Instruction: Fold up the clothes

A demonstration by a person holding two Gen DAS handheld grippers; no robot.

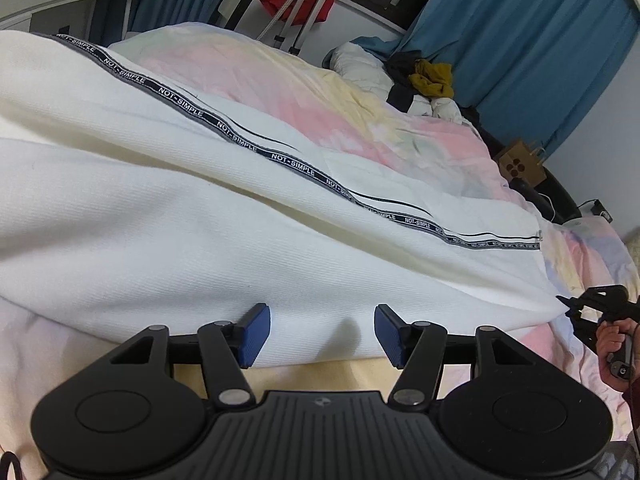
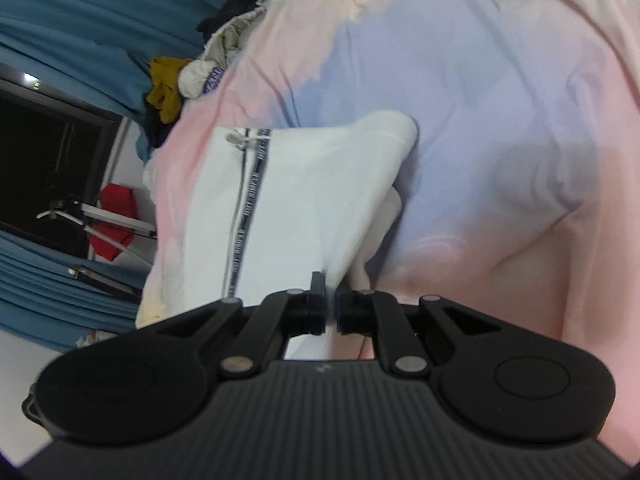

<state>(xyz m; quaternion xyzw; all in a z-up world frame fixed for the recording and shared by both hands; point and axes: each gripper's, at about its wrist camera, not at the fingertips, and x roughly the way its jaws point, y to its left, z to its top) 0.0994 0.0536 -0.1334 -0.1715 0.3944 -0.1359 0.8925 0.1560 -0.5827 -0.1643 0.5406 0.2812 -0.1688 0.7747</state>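
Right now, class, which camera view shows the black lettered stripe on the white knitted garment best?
The left wrist view: the black lettered stripe on the white knitted garment runs long and readable. The right wrist view shows it short, blurred and unreadable.

the garment (image 1: 168, 216) lies spread on the bed (image 1: 304, 92). the left gripper (image 1: 322, 336) sits at its near edge, the right gripper (image 2: 329, 306) at its right end. a clothes pile (image 1: 424, 80) lies on the bed's far right, before the curtain (image 1: 520, 48).
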